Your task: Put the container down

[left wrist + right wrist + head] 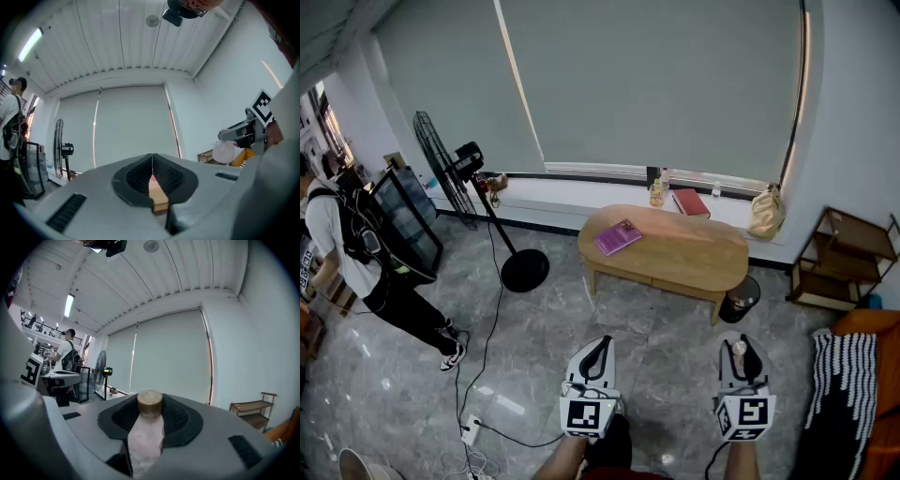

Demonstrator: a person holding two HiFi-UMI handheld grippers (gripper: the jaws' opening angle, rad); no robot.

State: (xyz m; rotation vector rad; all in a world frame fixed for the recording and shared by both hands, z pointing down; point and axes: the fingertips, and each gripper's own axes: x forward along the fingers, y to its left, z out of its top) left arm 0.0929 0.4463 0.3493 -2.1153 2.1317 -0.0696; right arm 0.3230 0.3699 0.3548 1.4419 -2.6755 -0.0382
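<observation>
My right gripper (746, 354) is shut on the container (147, 432), a pale pinkish bottle with a round brown cap. The bottle stands up between the dark pads, its cap level with the fingertips. In the head view the container (738, 348) shows as a small cap at the gripper's tip, held over the grey floor. My left gripper (596, 352) is held level beside it, to the left. Its jaws meet in a thin line with nothing between them (152, 169). The left gripper view also catches the right gripper (243, 133) holding the container (224, 151).
An oval wooden table (675, 258) stands ahead with a purple book (618, 236) on it. A red book (690, 202), bottles (657, 192) and a paper bag (766, 213) sit on the window ledge. A fan (473, 173), a person (356, 253), a shelf (844, 262) and a bin (741, 298) stand around.
</observation>
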